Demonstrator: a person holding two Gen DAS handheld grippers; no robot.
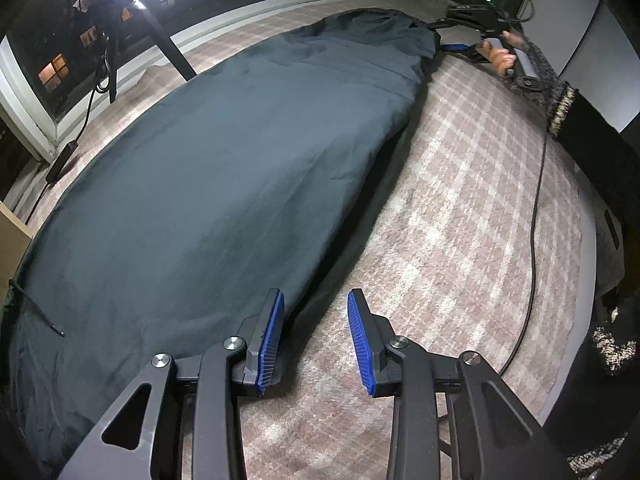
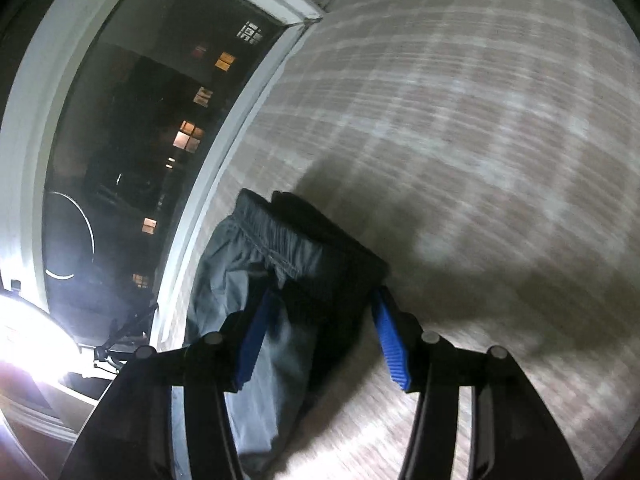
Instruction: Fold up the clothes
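I see the trousers (image 1: 208,168) stretched out long and mostly flat on the plaid bedcover (image 1: 460,208), dark grey-blue, lightly creased. Their gathered elastic waistband (image 2: 280,236) lies at the bedcover's window-side end, slightly bunched, and a thin drawstring (image 1: 38,308) trails at the other end.

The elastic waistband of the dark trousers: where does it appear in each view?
Left wrist: the waistband lies top centre-right, at the trousers' far end, beside the right tongs.
Right wrist: the waistband lies centre, just beyond the tong tips.
Shared landmark: white window frame.
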